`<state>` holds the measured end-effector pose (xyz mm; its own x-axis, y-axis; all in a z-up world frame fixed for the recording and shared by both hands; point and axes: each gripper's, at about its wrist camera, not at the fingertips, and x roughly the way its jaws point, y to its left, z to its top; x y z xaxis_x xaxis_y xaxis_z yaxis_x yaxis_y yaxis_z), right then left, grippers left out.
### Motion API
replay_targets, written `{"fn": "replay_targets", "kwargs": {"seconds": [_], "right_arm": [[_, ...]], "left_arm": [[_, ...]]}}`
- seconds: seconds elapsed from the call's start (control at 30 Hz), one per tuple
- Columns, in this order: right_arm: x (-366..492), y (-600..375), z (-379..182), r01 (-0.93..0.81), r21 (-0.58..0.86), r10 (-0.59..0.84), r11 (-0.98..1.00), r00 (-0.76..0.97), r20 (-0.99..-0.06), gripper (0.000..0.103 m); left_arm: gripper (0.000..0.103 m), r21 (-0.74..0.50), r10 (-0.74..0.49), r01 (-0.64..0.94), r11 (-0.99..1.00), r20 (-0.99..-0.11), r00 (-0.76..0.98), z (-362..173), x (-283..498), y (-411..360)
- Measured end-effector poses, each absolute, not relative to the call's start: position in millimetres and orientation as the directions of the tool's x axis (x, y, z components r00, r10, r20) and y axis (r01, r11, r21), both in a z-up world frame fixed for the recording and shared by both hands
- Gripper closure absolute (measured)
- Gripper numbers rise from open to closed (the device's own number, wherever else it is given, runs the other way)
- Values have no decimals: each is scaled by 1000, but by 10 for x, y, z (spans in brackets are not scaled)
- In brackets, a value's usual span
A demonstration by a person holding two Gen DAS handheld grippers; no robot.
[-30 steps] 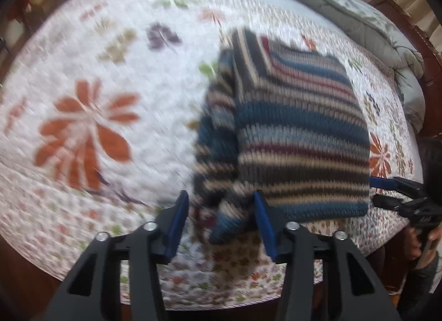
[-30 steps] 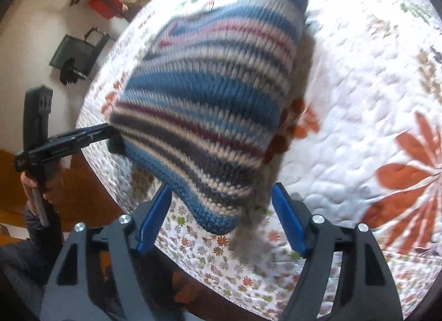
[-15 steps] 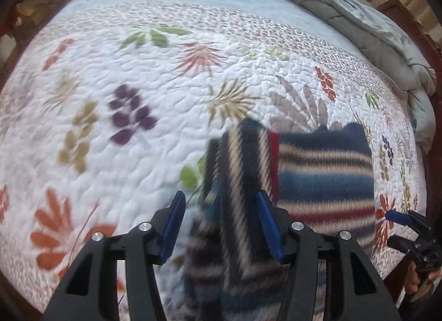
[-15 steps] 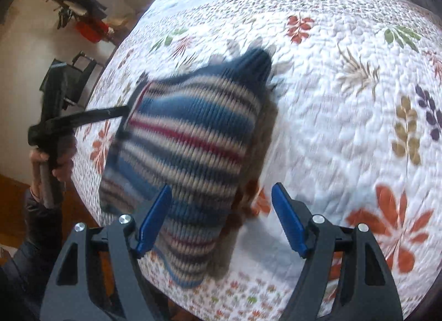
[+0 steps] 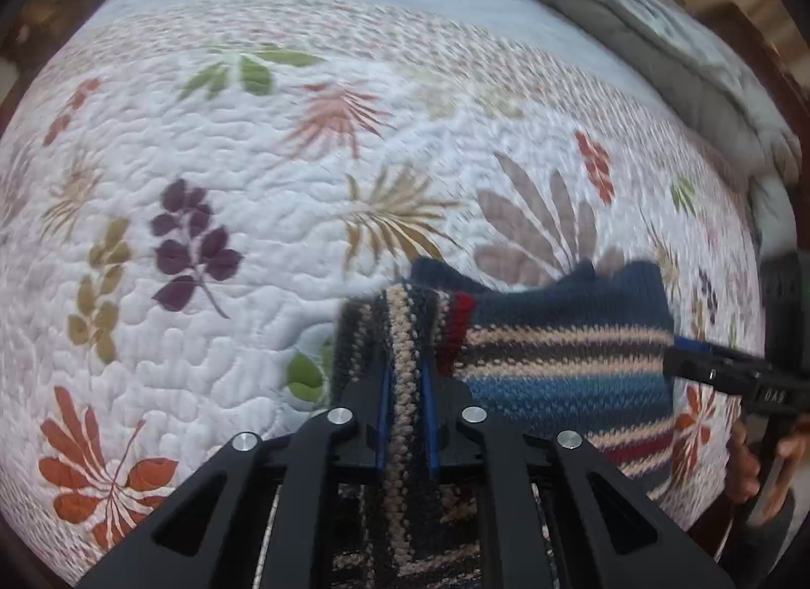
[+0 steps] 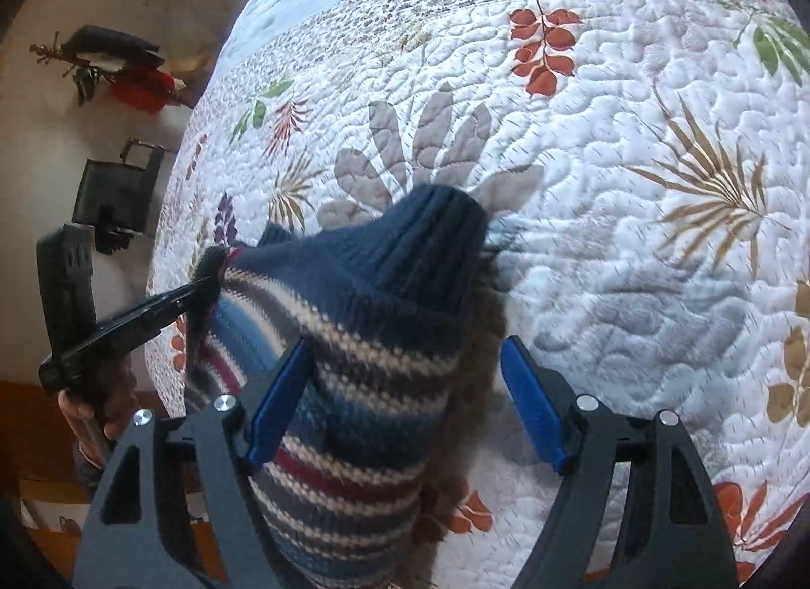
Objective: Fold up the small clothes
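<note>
Now clamped, the left hand-held gripper (image 5: 403, 411) is pinching the striped sweater (image 5: 567, 361); the right hand-held gripper (image 6: 405, 401) is staying spread around it.

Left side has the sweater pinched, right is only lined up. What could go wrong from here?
1. The left gripper is clamped on a bunched edge of the striped sweater; it may hold several layers, so a pull could undo the fold.
2. The right gripper is open with the sweater's corner between its fingers; moving the left now would probably drag that side across the quilt.
3. The knit looks thick and loose, so it may sag or slip.
</note>
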<state>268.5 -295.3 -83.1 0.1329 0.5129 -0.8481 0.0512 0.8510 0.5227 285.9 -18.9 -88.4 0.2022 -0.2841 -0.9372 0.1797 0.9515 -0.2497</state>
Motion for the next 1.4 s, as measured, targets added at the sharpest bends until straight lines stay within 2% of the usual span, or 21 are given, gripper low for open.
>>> {"fn": "replay_targets", "kwargs": {"seconds": [0.13, 0.3, 0.5, 0.77, 0.8, 0.93, 1.03, 1.13, 1.4], "right_arm": [[2703, -2845, -764, 17, 507, 500, 862, 140, -855, 26], [2760, -2752, -850, 23, 508, 501, 861, 126, -856, 26], [2759, -2728, -859, 21, 504, 497, 864, 125, -858, 26], [2574, -2721, -773, -26, 495, 494, 869, 107, -863, 23], [2533, -2722, -766, -33, 493, 494, 869, 103, -863, 22], [2360, -2745, -749, -39, 502, 504, 864, 91, -859, 21], [2260, -2744, -717, -45, 509, 511, 860, 90, -855, 21], [2183, -2738, -694, -45, 518, 520, 854, 95, -849, 20], [2143, -2720, -786, -31, 563, 563, 826, 68, -823, 18]], "left_arm": [[93, -235, -276, 183, 955, -927, 253, -837, 2827, -85], [92, -186, -215, 140, 973, -949, 232, -1206, 2903, -4], [89, -169, -209, 172, 970, -947, 246, -1118, 2844, -35], [53, -252, -289, 187, 949, -935, 206, -906, 2581, 224], [51, -264, -299, 185, 947, -934, 197, -907, 2532, 273], [48, -307, -337, 186, 933, -928, 159, -926, 2338, 366], [37, -378, -403, 174, 909, -905, 138, -942, 2212, 415], [36, -461, -482, 177, 870, -870, 102, -1010, 2194, 394], [35, -519, -536, 189, 833, -843, 45, -1215, 2355, 270]]}}
